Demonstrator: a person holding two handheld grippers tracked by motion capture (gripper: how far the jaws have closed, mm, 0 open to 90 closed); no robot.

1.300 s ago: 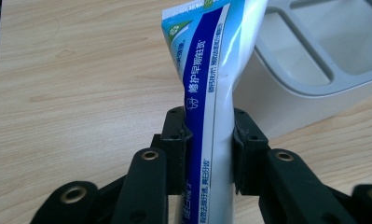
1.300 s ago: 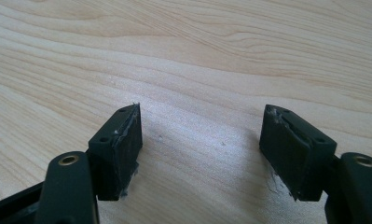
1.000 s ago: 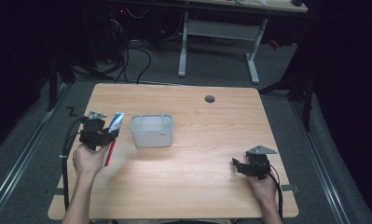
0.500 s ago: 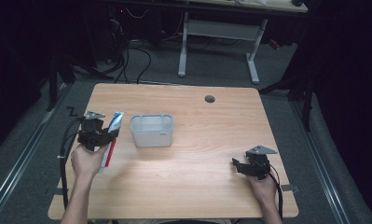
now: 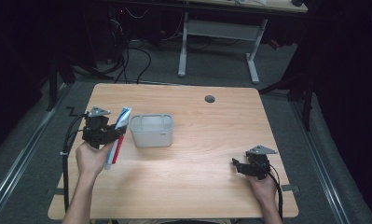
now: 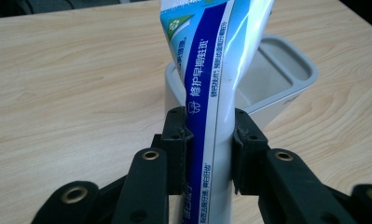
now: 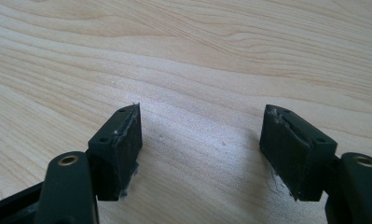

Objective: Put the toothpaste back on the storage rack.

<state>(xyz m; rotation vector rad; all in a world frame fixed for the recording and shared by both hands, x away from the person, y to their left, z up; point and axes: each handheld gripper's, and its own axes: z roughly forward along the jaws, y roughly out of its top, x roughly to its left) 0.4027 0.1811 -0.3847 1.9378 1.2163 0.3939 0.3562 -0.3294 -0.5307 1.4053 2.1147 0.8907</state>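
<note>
A blue and white toothpaste tube (image 5: 119, 127) (image 6: 216, 70) is clamped between the jaws of my left gripper (image 5: 110, 134) (image 6: 210, 144), which is shut on it near the table's left side. The tube's flat end points up and away, tilted toward a white rectangular holder (image 5: 151, 130) (image 6: 277, 79) that stands just to the right of the gripper. A red part (image 5: 117, 144) lies along the tube's lower half in the high view. My right gripper (image 5: 238, 165) (image 7: 200, 140) rests open near the front right of the table, with bare wood between its jaws.
The wooden table (image 5: 211, 135) has a round grommet hole (image 5: 210, 99) at the back. Cables (image 5: 67, 154) trail from the left gripper over the table's left edge. A white desk frame (image 5: 221, 42) stands on the floor beyond.
The left gripper has lifted the tube slightly and shifted it a little toward the white holder. The right gripper has not moved.
</note>
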